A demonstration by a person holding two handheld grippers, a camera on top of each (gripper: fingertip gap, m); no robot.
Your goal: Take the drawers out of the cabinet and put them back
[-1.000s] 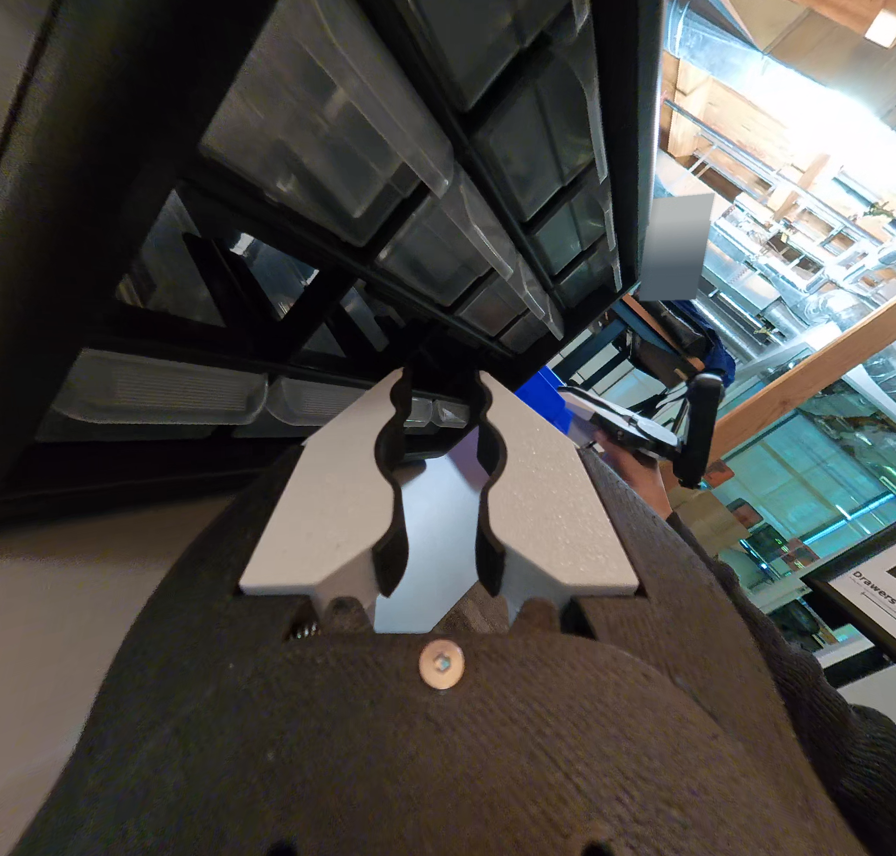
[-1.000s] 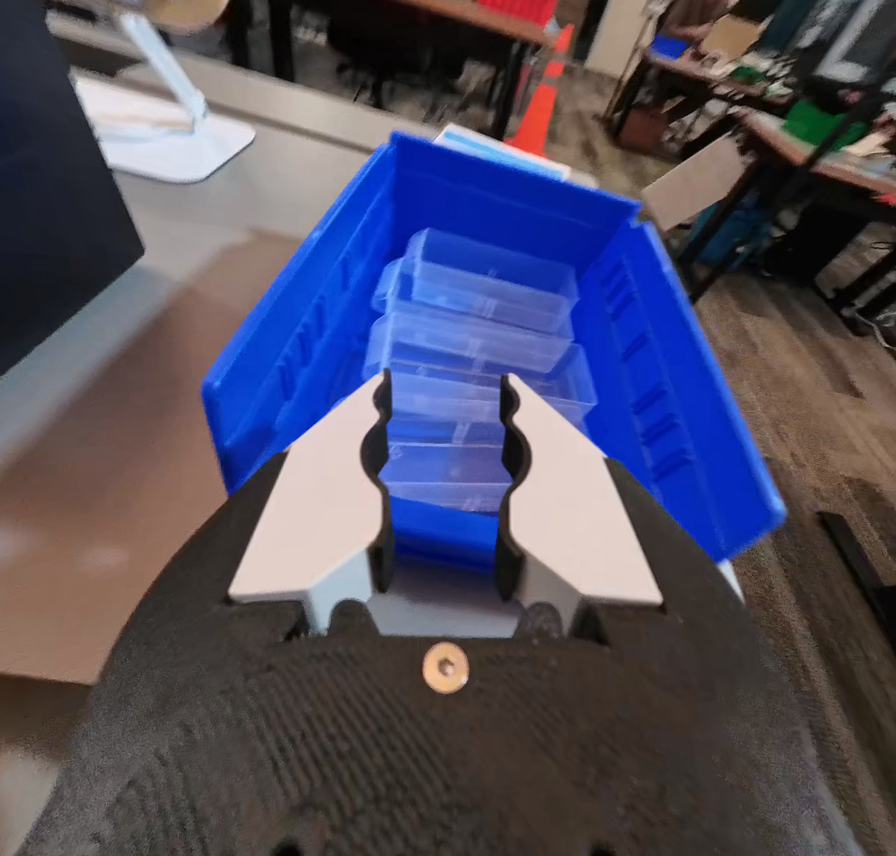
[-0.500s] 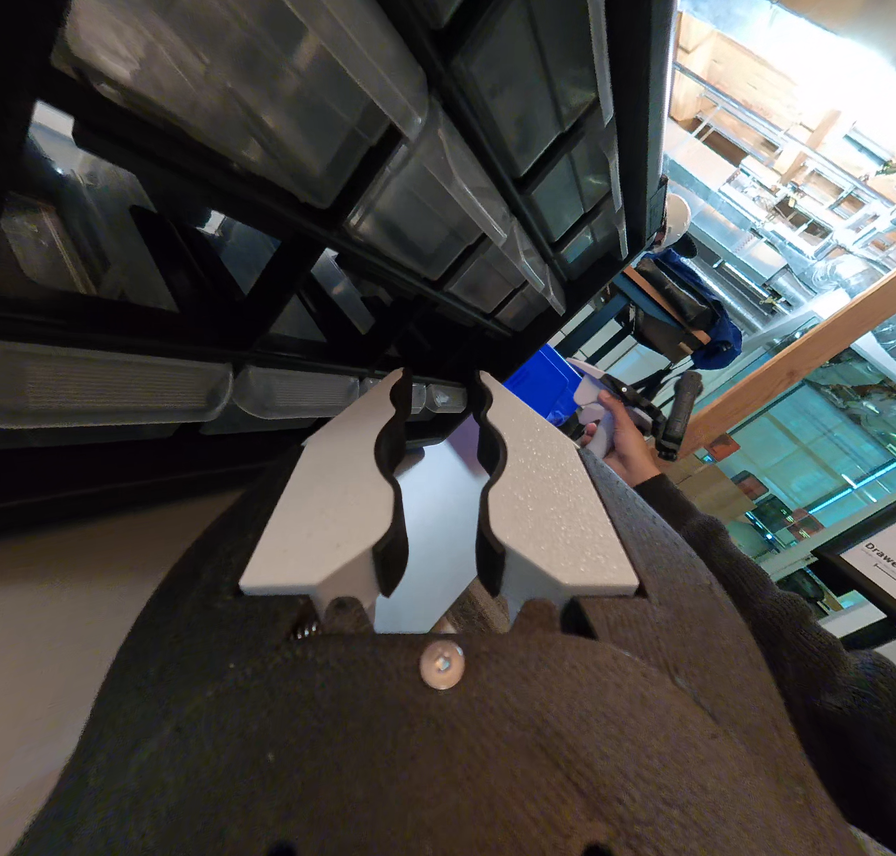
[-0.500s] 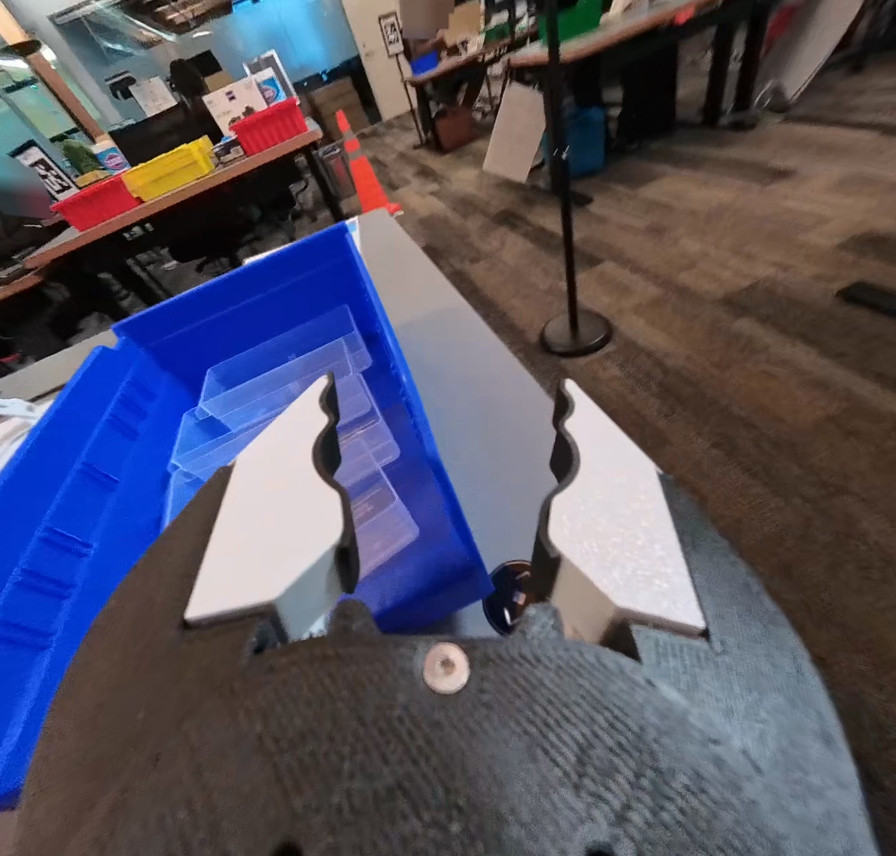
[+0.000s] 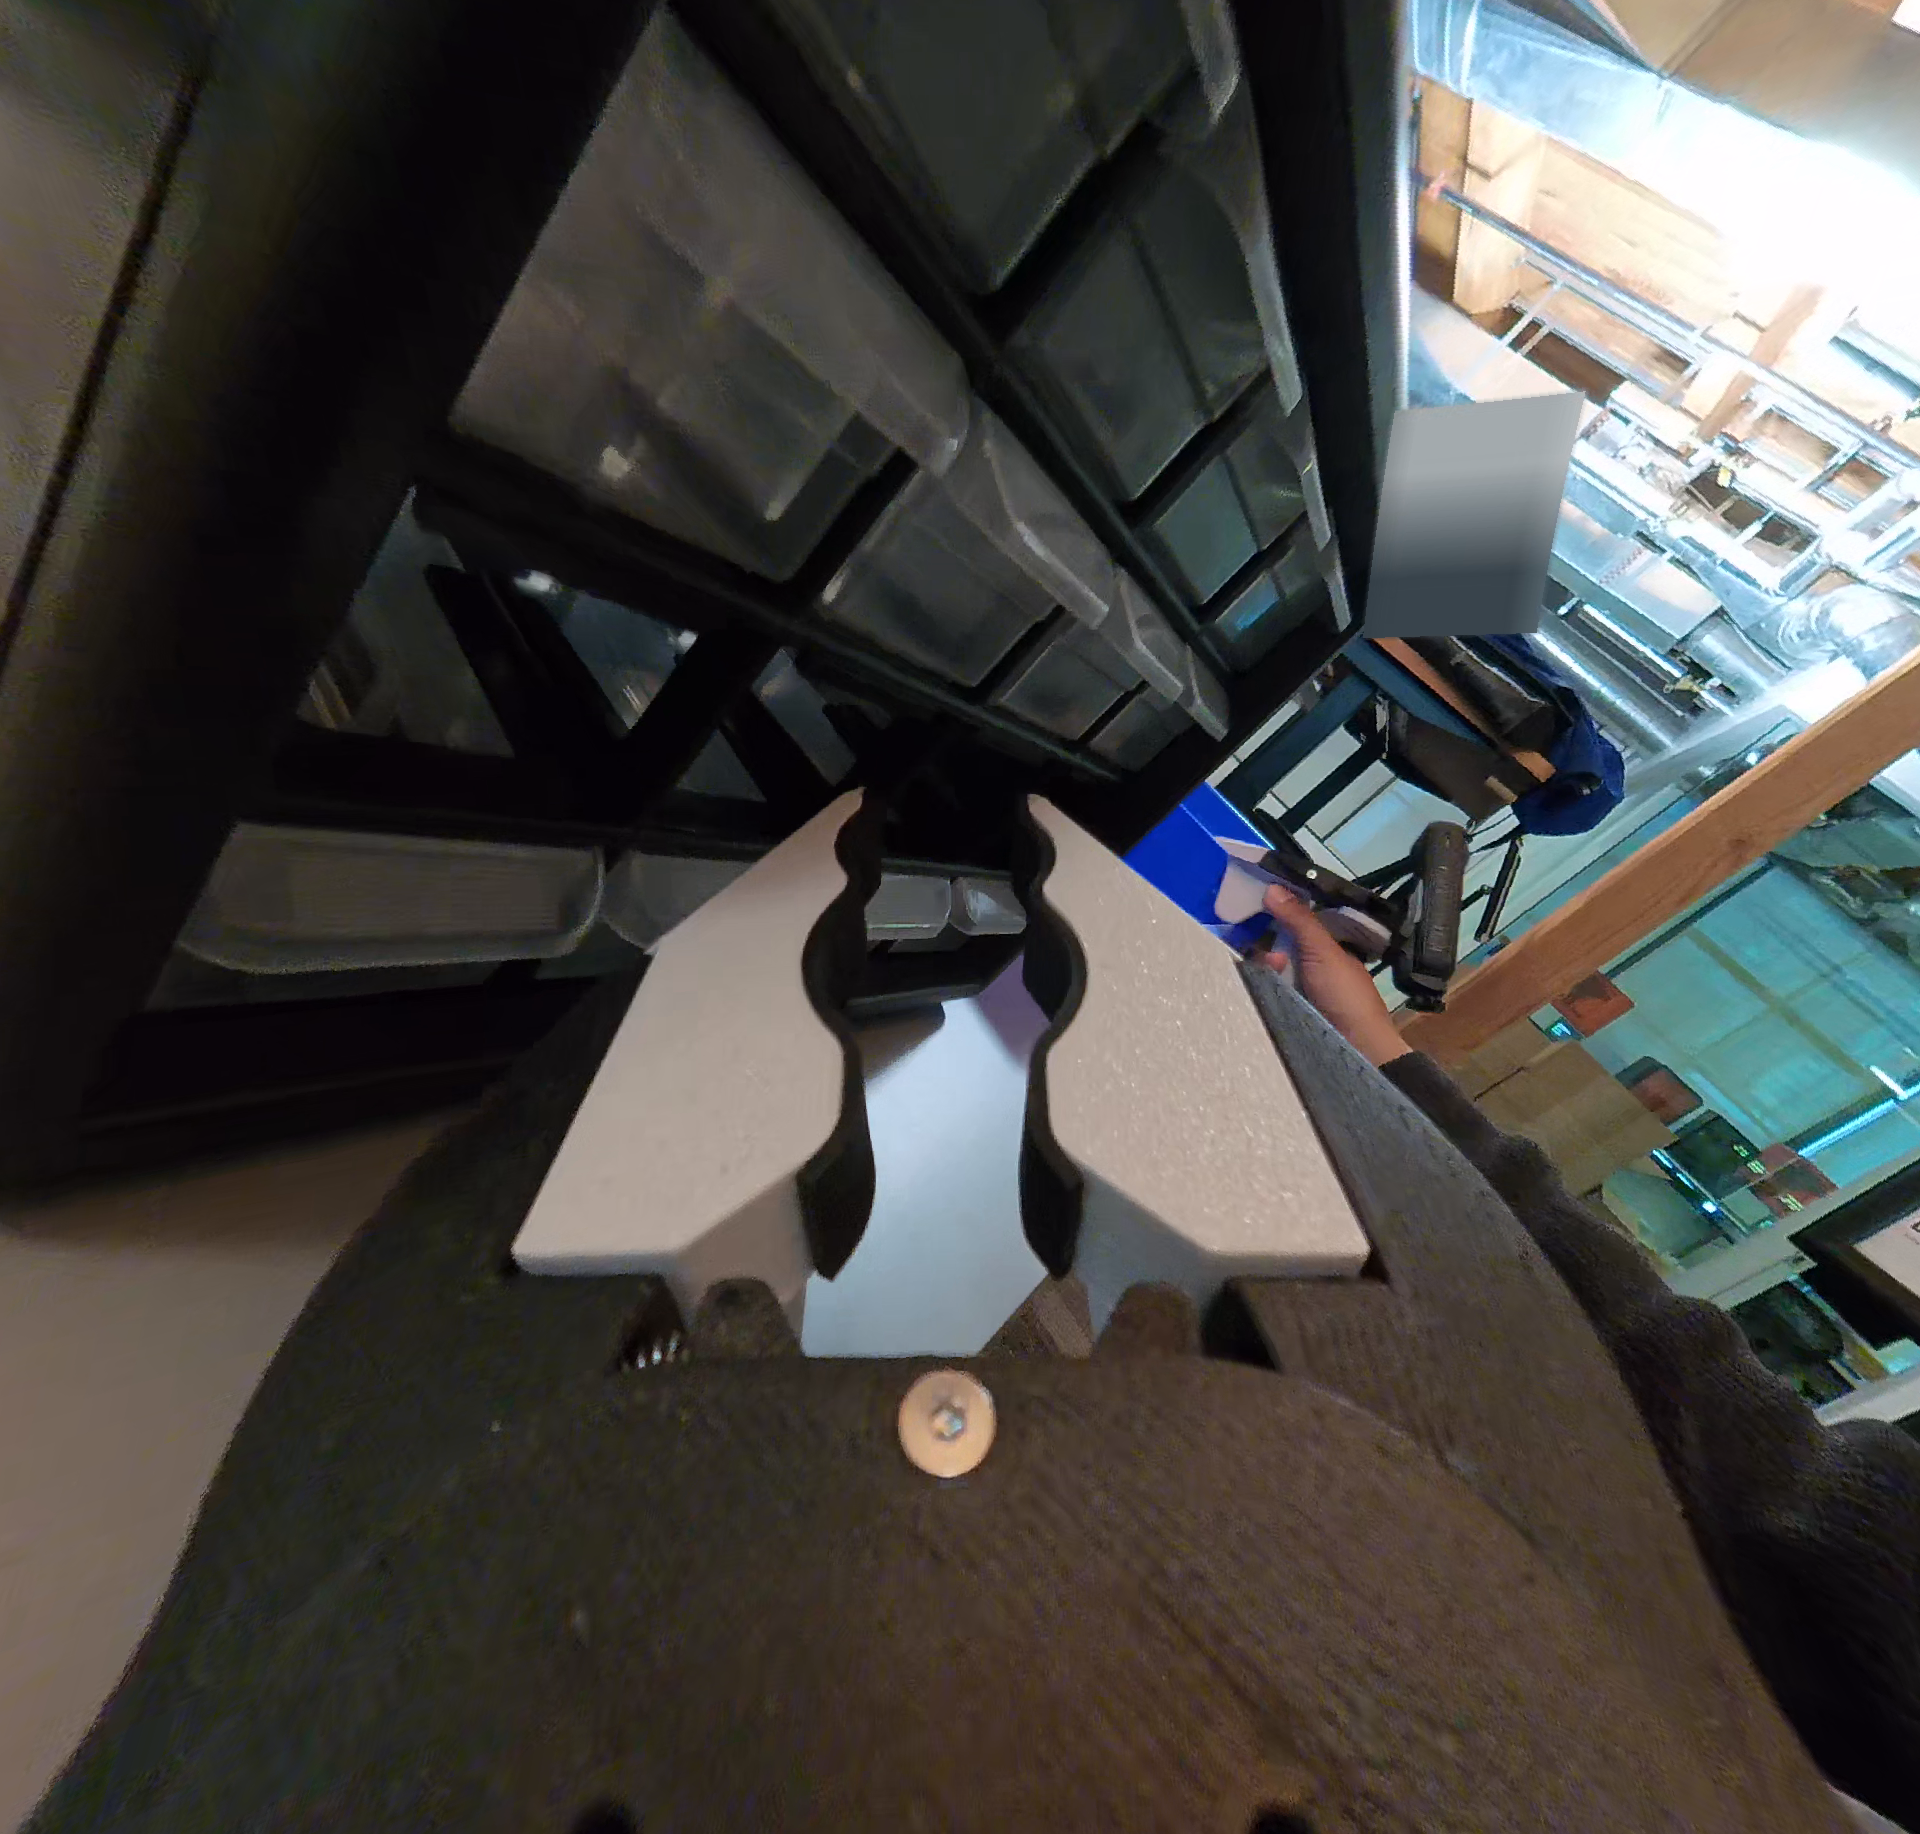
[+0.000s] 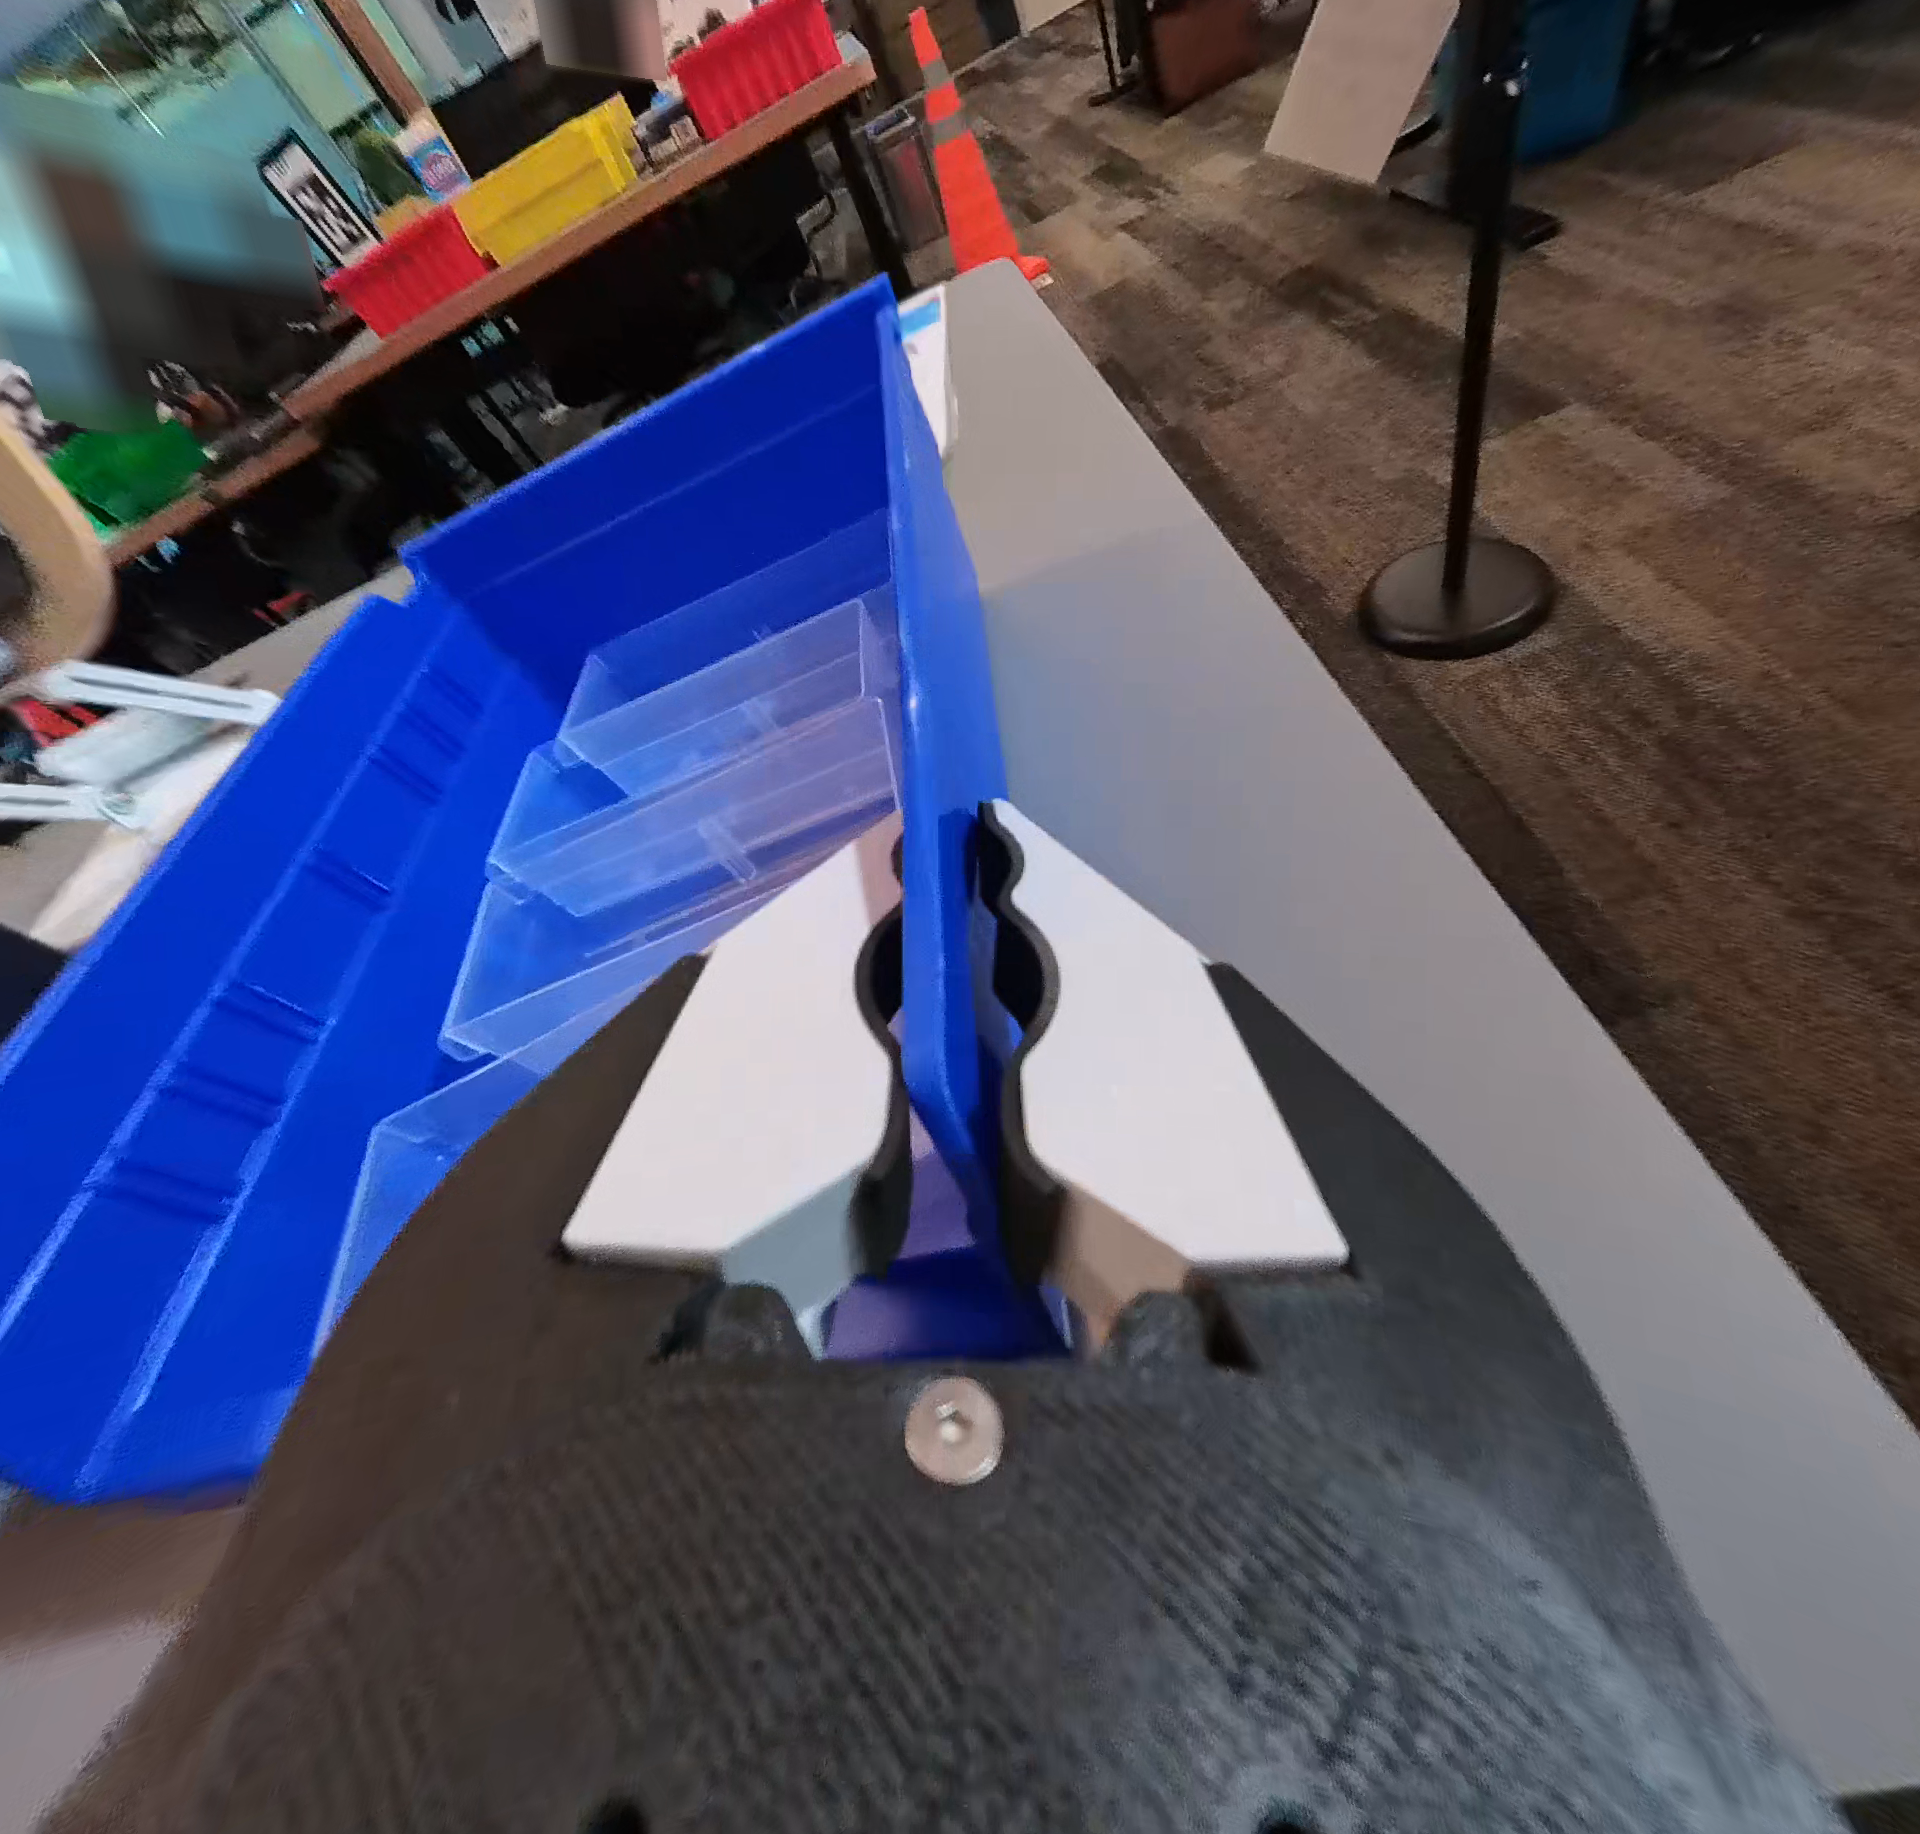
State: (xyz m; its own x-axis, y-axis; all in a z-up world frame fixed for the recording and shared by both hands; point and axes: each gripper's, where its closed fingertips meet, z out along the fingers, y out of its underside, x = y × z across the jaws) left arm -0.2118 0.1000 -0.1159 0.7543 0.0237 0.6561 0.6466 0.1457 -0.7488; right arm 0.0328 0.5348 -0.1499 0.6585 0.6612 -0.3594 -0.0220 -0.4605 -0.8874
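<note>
A black cabinet (image 5: 1309,226) fills the left wrist view from below, with clear drawers (image 5: 707,350) seated in its upper rows and several empty slots (image 5: 540,662) lower down. My left gripper (image 5: 945,818) is open and empty, just in front of the cabinet's bottom row. A blue bin (image 6: 312,901) on the grey table (image 6: 1195,745) holds several clear drawers (image 6: 727,704) stacked in a row. My right gripper (image 6: 940,839) is shut on the bin's right side wall, one finger inside and one outside. The right gripper also shows far off in the left wrist view (image 5: 1299,891).
The table's right edge drops to carpet, where a black stanchion base (image 6: 1455,600) stands. A white stand (image 6: 135,704) lies left of the bin. Other tables with red and yellow bins (image 6: 540,184) and an orange cone (image 6: 956,174) are in the background.
My right gripper swung from over the bin's middle to its right wall, opened wide, then closed on the wall. My left gripper stayed open by the cabinet, shifting only slightly.
</note>
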